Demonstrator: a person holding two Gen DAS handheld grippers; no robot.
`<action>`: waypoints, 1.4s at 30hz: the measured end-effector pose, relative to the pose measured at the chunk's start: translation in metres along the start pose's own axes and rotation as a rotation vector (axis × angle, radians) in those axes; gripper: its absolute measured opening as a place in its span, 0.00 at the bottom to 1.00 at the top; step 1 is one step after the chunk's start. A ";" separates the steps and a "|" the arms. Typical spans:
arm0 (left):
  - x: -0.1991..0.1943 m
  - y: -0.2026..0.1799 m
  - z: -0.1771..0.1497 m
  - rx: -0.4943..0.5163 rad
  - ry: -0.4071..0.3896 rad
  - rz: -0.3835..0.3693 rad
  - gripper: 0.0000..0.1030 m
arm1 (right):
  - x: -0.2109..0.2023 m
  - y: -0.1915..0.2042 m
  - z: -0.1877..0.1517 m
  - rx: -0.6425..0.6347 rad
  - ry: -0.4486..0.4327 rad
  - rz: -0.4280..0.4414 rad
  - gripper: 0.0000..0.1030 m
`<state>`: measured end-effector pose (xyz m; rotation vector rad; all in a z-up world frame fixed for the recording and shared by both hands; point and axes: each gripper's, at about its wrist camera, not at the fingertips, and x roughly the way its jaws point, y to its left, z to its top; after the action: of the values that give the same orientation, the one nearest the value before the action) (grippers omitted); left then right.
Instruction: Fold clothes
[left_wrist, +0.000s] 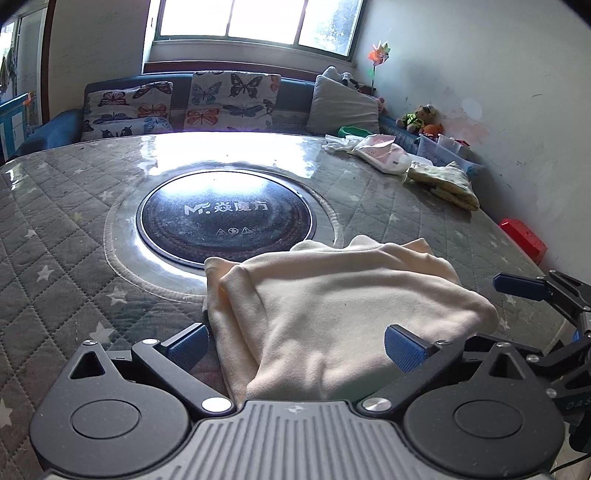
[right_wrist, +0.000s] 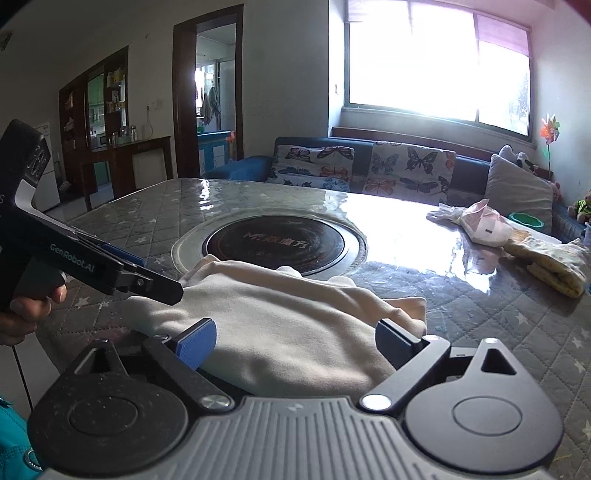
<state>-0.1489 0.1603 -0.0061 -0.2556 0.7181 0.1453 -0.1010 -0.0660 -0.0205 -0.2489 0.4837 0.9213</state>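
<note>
**Folded cream garment lies between two spread grippers**

A cream garment (left_wrist: 332, 317) lies folded into a rough bundle on the near part of the quilted, star-printed table cover (left_wrist: 55, 229), which sits under a glossy clear sheet. Its far edge overlaps the rim of the round black cooktop (left_wrist: 225, 218) set into the middle of the table.

The left gripper (left_wrist: 295, 347) has its jaws spread wide, one blue pad on each side of the cloth's near end, neither pad pressing on it. The right gripper (right_wrist: 295, 343) stands the same way, jaws wide apart over the garment with the fabric lying loose between them. In the right wrist view a hand (right_wrist: 26, 306) grips the handle of the left gripper, whose fingers reach over the cloth's left edge.

Farther along the table's right side lie a folded yellowish patterned cloth (left_wrist: 443, 182) and, just beyond it, a pink-and-white garment (left_wrist: 380, 151). A clear plastic bin (left_wrist: 439, 147) stands by the wall past them; what it holds is too small to tell. A red box (left_wrist: 524, 236) sits beside the table's right edge. Behind the table runs a blue sofa (right_wrist: 255, 164) with butterfly cushions (left_wrist: 229, 101) and a grey pillow (left_wrist: 341, 107).
</note>
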 end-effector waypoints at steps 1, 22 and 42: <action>0.000 -0.001 0.000 0.000 0.000 0.004 1.00 | -0.002 0.001 0.000 -0.003 -0.003 -0.003 0.93; 0.005 -0.008 0.002 -0.010 0.055 0.115 1.00 | -0.014 0.011 -0.003 -0.035 -0.026 -0.017 0.95; 0.027 0.007 0.023 -0.020 0.117 0.189 1.00 | 0.019 0.023 0.010 -0.113 0.034 0.097 0.95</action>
<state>-0.1159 0.1745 -0.0081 -0.2163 0.8573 0.3197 -0.1067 -0.0347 -0.0213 -0.3466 0.4786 1.0419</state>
